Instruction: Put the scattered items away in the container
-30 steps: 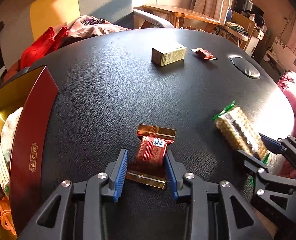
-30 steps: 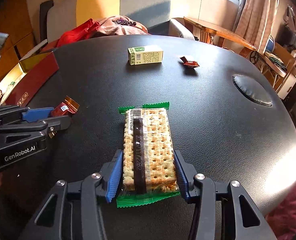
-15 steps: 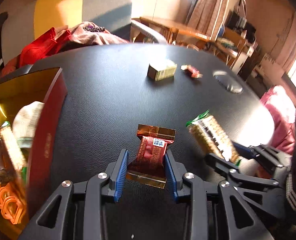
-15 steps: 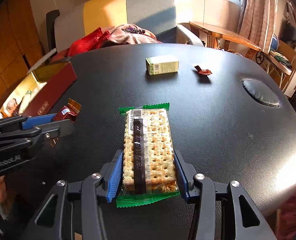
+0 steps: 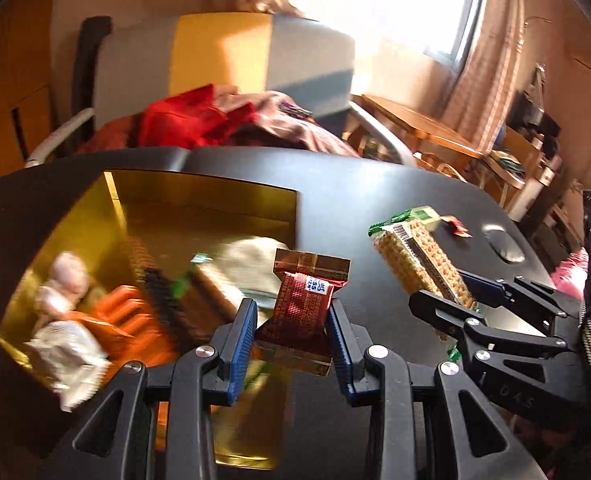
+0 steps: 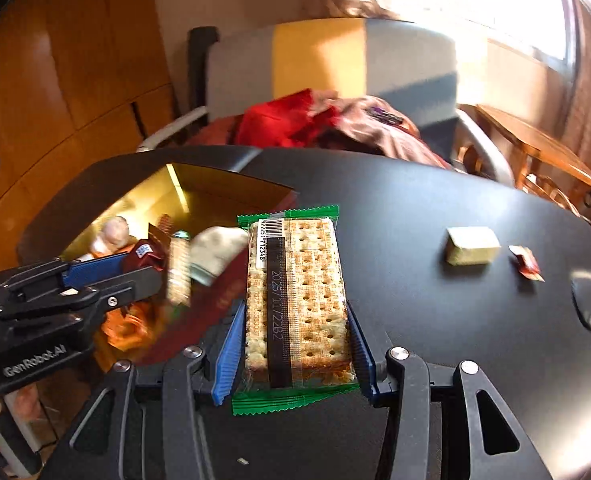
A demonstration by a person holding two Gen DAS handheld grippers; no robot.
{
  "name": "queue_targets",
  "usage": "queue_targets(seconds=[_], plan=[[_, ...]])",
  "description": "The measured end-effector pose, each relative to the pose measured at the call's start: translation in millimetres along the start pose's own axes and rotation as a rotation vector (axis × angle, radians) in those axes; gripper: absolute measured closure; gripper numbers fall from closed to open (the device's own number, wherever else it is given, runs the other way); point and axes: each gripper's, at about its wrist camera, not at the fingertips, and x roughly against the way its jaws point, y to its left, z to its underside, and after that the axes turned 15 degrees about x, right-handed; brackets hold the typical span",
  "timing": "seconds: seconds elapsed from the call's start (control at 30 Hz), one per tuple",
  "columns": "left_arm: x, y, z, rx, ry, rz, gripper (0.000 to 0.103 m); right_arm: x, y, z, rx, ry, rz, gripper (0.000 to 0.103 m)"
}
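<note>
- Left wrist view: our left gripper (image 5: 291, 336) pinches a small red-and-gold snack packet (image 5: 304, 312) between its blue pads, squeezing the packet's middle so both crimped ends stay free.
- That packet's long axis runs forward along the fingers, its gold crimped end pointing away from us. It hangs above the near corner of the gold-lined box (image 5: 199, 216), which we judge is a good spot to let go.
- Right wrist view: our right gripper (image 6: 293, 352) clamps a cracker pack (image 6: 295, 300) across its width near the lower end; gripping the narrow sides, we think, keeps the long pack from swinging.
- Its long axis also points straight ahead, with the barcode end and green crimp farthest from us. It is lifted off the black table (image 6: 435, 208), just right of the box's red wall.
- Inside the box lie blurred wrapped snacks, orange and white.
- Farther out on the table, a small yellow-green carton (image 6: 472, 245) and a red sachet (image 6: 526, 263) are still to be tidied.
</note>
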Motion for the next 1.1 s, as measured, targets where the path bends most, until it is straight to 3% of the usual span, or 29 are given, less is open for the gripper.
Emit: queue_targets(seconds=[0.27,0.5,0.67,0.73,1.1], plan=[[-6,62,-32,0.08,-0.057,-0.133,0.067,-50,50,-59,0.053,0.008,-0.122,0.054],[-23,95,-46,0.128,-0.05,-0.196,0.067,-90,74,-84,0.049,0.055,-0.201,0.054],[-27,103,-46,0.162,-0.035,-0.197,0.066,-98,79,-87,0.013,0.071,-0.261,0.052],[-27,106,-44,0.172,-0.031,-0.197,0.06,-96,78,-85,-0.002,0.07,-0.271,0.052],[-10,95,-30,0.167,-0.064,-0.194,0.054,-67,52,-54,-0.078,0.037,-0.216,0.052]])
